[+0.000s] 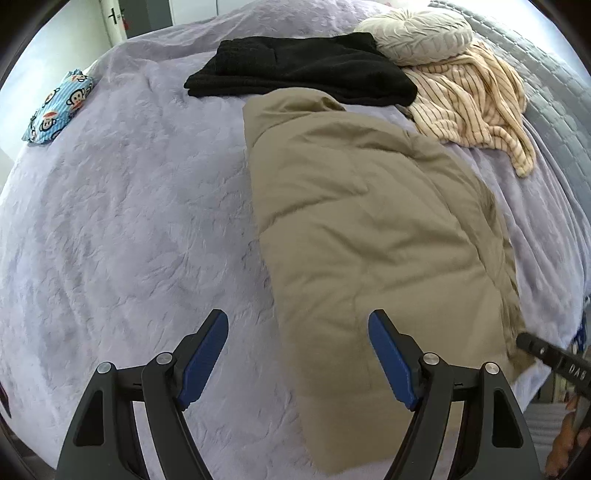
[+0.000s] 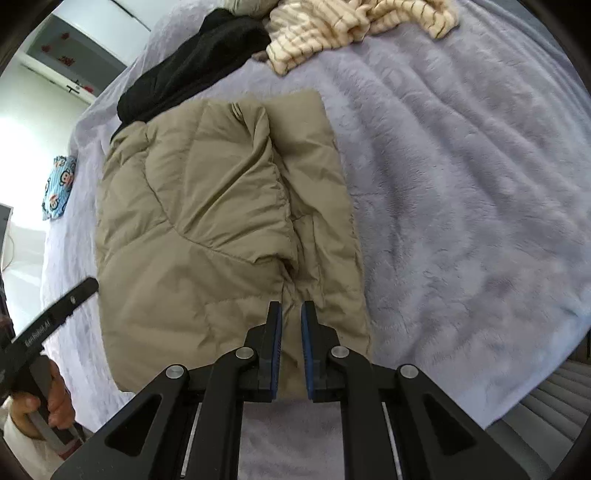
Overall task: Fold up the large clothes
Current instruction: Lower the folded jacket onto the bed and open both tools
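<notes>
A tan padded jacket (image 1: 369,221) lies folded lengthwise on the lavender plush blanket (image 1: 129,221). My left gripper (image 1: 297,317) hovers open over the jacket's near left edge, one finger above the blanket, the other above the jacket, nothing between them. In the right wrist view the jacket (image 2: 203,221) shows one side folded over its middle. My right gripper (image 2: 291,306) hangs shut just above the jacket's near right part, with only a thin gap between its pads and no cloth in it.
A folded black garment (image 1: 295,70) lies beyond the jacket, touching its far end. A cream striped garment (image 1: 469,103) and a round pillow (image 1: 417,33) sit at the back right. A monkey-print pouch (image 1: 59,107) lies at the far left. The bed edge runs along the bottom.
</notes>
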